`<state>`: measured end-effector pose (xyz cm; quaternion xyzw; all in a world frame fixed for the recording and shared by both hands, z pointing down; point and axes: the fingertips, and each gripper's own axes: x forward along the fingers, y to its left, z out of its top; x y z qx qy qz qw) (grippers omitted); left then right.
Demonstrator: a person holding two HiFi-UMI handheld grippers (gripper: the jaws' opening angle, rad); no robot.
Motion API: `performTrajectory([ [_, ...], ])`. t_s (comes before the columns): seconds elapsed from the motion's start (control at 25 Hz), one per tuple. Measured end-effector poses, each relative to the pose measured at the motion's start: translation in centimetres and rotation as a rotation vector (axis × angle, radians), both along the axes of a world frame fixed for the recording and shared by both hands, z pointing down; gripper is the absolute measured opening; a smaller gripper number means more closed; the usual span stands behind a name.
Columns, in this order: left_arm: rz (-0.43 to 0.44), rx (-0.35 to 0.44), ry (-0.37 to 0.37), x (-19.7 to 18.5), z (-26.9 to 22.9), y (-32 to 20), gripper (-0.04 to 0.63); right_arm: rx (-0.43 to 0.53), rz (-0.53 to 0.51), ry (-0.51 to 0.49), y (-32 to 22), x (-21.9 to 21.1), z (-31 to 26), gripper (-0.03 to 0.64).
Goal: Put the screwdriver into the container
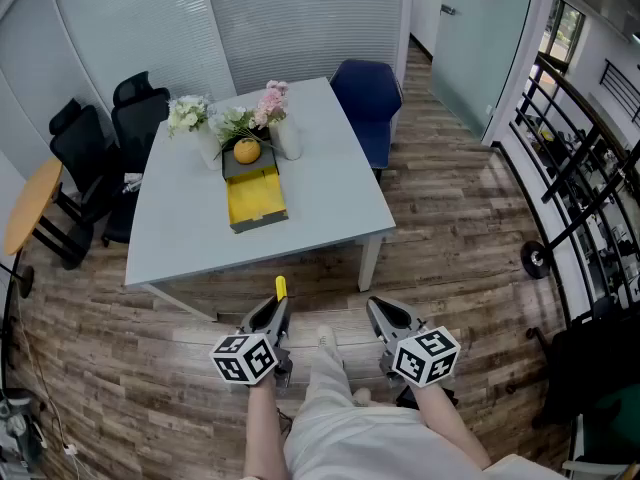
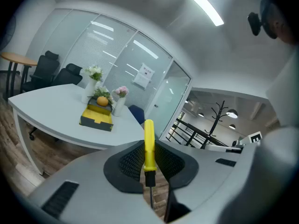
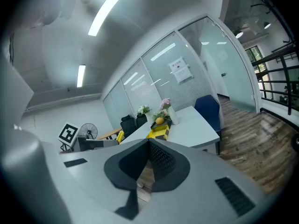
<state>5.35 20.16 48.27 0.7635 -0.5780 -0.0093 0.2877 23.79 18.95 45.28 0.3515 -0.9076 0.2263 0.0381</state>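
My left gripper (image 1: 278,306) is shut on a yellow-handled screwdriver (image 2: 148,148), whose handle tip sticks out past the jaws (image 1: 281,287). My right gripper (image 1: 380,311) is shut with nothing in it (image 3: 147,143). Both hang over the wooden floor, a step short of the white table (image 1: 330,168). The container (image 1: 256,196) is a grey tray with a yellow inside, lying on the table's middle. It also shows far ahead as the container (image 2: 97,118) in the left gripper view and the container (image 3: 159,132) in the right one.
An orange (image 1: 247,151) sits at the container's far end, flanked by flower vases (image 1: 285,128). Black office chairs (image 1: 105,143) stand left of the table, a blue chair (image 1: 366,98) behind it. A black railing (image 1: 570,168) runs along the right. My legs (image 1: 335,418) are below.
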Motion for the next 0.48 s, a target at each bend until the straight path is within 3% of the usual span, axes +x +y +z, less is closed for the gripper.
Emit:
performTrajectory([
  [0.48,-0.021,0.028,0.012,0.6,-0.7,2.1,0.067,0.038,0.015,0.013,1.7,1.5,-0.8,0.015],
])
